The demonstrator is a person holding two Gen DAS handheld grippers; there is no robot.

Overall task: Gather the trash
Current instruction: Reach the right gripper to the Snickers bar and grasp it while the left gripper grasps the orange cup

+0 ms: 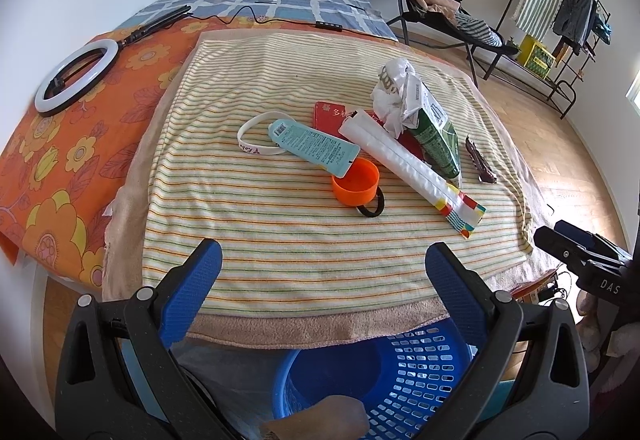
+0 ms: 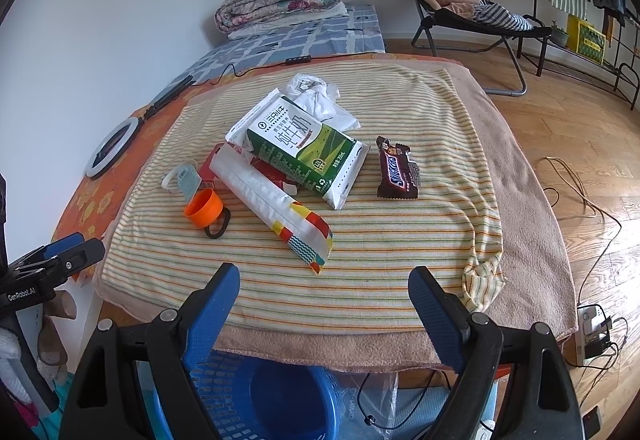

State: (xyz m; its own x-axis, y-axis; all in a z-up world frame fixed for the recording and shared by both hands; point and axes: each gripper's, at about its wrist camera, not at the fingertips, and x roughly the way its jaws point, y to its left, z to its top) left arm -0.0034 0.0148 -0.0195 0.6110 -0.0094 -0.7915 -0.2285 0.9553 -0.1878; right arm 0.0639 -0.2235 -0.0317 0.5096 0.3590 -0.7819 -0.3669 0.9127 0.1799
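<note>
in front of your two grippers, the near half of the striped towel [image 2: 360, 280] lies bare, so you have open room to move in from the bed's near edge. further in, a cluster blocks the middle: a long white wrapper [image 2: 276, 208] lies diagonally, its colourful end nearest you, overlapping a red packet [image 1: 332, 114] and resting against a green milk carton [image 2: 308, 156]. crumpled white plastic [image 2: 324, 100] sits behind the carton. to the left, an orange cup [image 1: 356, 180] touches a black hair tie [image 1: 372, 206] and a teal tube [image 1: 316, 148]. a chocolate bar [image 2: 396, 170] lies apart on the right, with clear towel around it. a blue basket [image 1: 400, 372] stands open below the near edge.
</note>
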